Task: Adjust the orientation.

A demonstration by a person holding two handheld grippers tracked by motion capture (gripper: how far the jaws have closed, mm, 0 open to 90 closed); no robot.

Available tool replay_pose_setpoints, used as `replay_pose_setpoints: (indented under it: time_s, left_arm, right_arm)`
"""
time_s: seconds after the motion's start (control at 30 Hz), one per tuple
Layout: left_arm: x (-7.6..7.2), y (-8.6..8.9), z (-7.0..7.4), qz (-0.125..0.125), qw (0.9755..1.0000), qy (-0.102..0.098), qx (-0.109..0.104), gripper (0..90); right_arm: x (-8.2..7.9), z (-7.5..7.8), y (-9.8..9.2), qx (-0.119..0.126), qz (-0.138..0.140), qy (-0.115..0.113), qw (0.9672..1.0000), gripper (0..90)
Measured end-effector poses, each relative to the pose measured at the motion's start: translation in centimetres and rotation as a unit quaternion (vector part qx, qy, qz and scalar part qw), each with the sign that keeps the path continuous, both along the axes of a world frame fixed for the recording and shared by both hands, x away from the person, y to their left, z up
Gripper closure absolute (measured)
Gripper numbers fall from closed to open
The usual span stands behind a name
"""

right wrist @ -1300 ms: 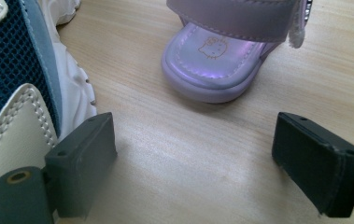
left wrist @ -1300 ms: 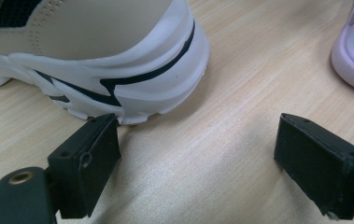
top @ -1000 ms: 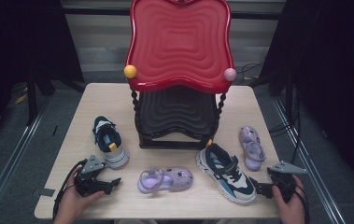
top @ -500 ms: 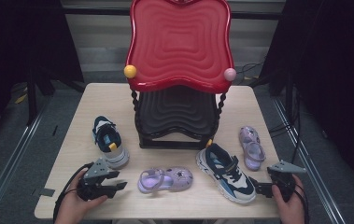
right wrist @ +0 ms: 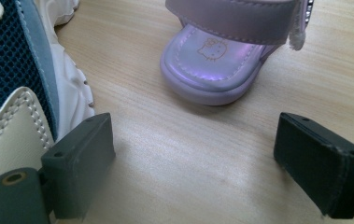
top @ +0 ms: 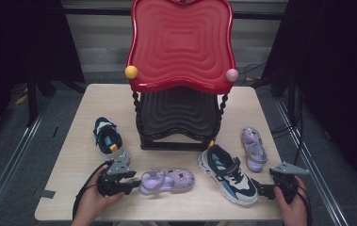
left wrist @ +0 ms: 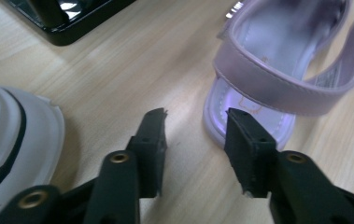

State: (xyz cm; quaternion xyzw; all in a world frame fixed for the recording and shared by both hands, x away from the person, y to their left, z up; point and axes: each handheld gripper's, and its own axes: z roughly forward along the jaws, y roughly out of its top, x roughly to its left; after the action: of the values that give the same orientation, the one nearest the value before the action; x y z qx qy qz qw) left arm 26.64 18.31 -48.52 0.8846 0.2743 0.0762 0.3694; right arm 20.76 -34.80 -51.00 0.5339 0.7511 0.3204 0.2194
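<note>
High view, left gripper (top: 131,184) level, narrowing beside sandal (top: 167,181)

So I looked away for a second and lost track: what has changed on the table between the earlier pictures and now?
The left gripper moved across the table toward the heel of the near purple sandal, and its jaws have just been closing; only bare table lies between them, with one jaw beside the heel. Nothing was taken hold of. The right gripper, the shoes and the red rack stayed as they were.
</note>
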Motion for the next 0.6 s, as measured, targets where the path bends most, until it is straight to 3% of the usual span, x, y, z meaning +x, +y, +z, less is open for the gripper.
replay_pose_setpoints:
  time_s: [0.07,0.13,0.2,0.27,0.43,0.6]
  left_arm:
    - [0.51,0.3,-0.04,0.011,0.9996,0.008,-0.023,59.8]
    - [0.76,0.3,-0.04,0.012,0.9995,0.011,-0.028,59.8]
    - [1.0,0.08,-0.14,0.007,0.9999,0.008,-0.01,61.4]
    - [1.05,-0.1,-0.39,-0.001,0.9997,0.015,-0.021,64.6]
    - [0.61,-0.15,-0.15,-0.017,0.9995,0.025,-0.004,69.9]
    - [0.22,-0.36,-0.04,-0.021,0.9992,0.035,-0.003,71.9]
  right_arm:
    - [0.0,0.0,0.0,0.0,0.0,0.0,1.0,11.6]
    - [-0.01,0.01,0.02,0.001,-0.001,0.001,1.0,11.6]
    - [0.0,0.01,0.01,0.0,-0.001,0.001,1.0,11.6]
    - [0.0,0.0,0.01,0.0,0.0,0.0,1.0,11.6]
    - [-0.01,0.0,0.0,0.0,0.0,0.0,1.0,11.6]
    - [0.0,0.0,0.01,0.0,0.0,0.0,1.0,11.6]
